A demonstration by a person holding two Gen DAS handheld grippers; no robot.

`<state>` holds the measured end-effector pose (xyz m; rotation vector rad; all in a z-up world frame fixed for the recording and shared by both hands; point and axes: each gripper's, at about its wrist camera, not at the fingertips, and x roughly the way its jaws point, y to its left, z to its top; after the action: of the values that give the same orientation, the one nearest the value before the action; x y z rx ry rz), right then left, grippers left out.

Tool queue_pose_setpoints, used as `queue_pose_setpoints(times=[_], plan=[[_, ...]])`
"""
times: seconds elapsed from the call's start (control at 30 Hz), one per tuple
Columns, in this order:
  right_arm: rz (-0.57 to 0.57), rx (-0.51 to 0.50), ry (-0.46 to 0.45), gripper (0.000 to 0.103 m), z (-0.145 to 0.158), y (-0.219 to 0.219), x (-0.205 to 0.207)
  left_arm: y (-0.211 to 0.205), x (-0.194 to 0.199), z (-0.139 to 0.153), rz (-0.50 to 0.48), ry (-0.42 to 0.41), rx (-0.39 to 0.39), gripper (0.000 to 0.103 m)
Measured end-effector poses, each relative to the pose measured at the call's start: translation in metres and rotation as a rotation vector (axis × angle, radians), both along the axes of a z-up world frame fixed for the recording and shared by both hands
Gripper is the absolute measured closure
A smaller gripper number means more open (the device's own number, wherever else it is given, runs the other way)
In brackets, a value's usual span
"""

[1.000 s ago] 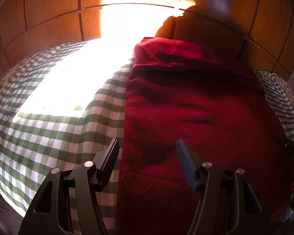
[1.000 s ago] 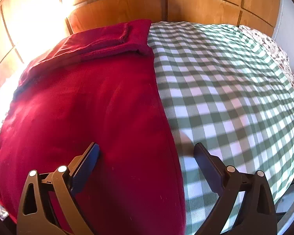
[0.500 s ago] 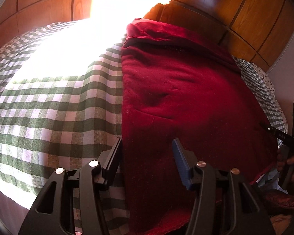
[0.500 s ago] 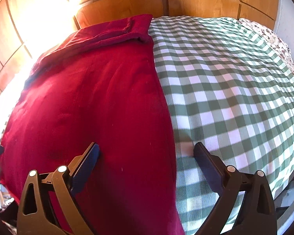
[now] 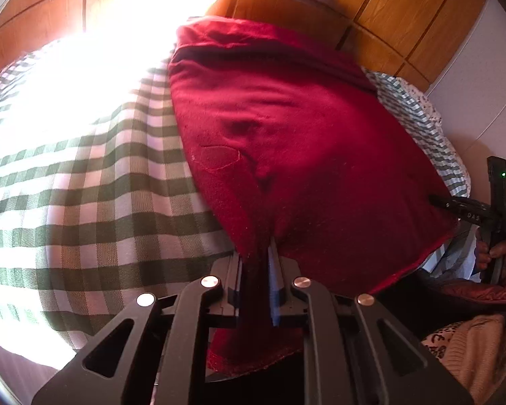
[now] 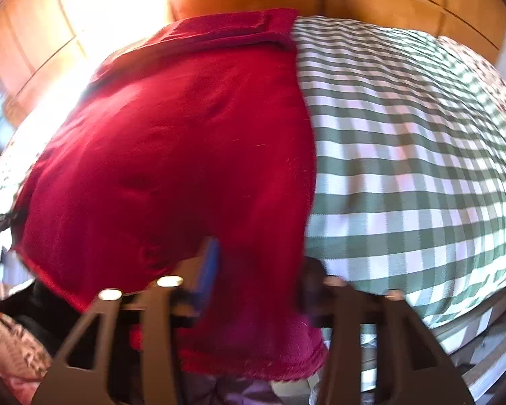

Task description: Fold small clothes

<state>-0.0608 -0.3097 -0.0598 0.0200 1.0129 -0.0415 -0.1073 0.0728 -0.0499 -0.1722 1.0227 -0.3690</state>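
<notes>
Left to right, left wrist view first. Green-and-white checked bedspread (image 5: pixel 84 185) filled the left side, a blown-out sun patch washing out its far part. Wooden panel wall (image 5: pixel 404 10) ran behind the bed.

Red garment (image 5: pixel 303 141) lay flat on the bedspread, reaching from near the wall down to the near bed edge. My left gripper (image 5: pixel 258 270) had its fingers clamped tight on the garment's near hem at the left corner; cloth bunched between the pads and a bit of hem hung below them.

Far right in that view: the right gripper (image 5: pixel 469 214) at the garment's other near corner, a hand (image 5: pixel 499 256) around its handle.

Right wrist view was motion-blurred. Same garment on the left half, checked spread on the right. My right gripper (image 6: pixel 256 270) had the near hem between its fingers with the cloth draped over them, blue pad (image 6: pixel 209 270) showing left of the fabric. Couldn't tell whether they had fully closed on it.
</notes>
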Motion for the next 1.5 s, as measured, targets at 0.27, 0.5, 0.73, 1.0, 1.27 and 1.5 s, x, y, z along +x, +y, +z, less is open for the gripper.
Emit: queue_pose_setpoints(times=[0.27, 0.5, 0.73, 1.0, 1.27, 1.5], plan=[[0.008, 0.181, -0.109, 0.093, 0.04, -0.004, 0.019, 0.032, 0.029, 0.038, 0.055, -0.057, -0.287, 0.093], [-0.049, 0.252, -0.186, 0.093, 0.065, -0.021, 0.095, 0.039, 0.111, 0.048, 0.154, -0.06, -0.349, 0.093], [-0.148, 0.293, -0.188, 0.061, 0.066, -0.04, 0.178, 0.047, 0.183, 0.045, 0.298, 0.004, -0.335, 0.05], [-0.22, 0.35, -0.284, 0.009, 0.073, -0.069, 0.152, 0.067, 0.154, 0.026, 0.305, 0.011, -0.297, 0.044], [-0.192, 0.269, -0.173, 0.022, 0.019, -0.061, 0.129, 0.034, 0.144, -0.002, 0.237, 0.057, -0.201, 0.065], [-0.164, 0.203, -0.146, 0.077, 0.013, -0.037, 0.145, 0.029, 0.14, 0.007, 0.238, 0.045, -0.169, 0.086]])
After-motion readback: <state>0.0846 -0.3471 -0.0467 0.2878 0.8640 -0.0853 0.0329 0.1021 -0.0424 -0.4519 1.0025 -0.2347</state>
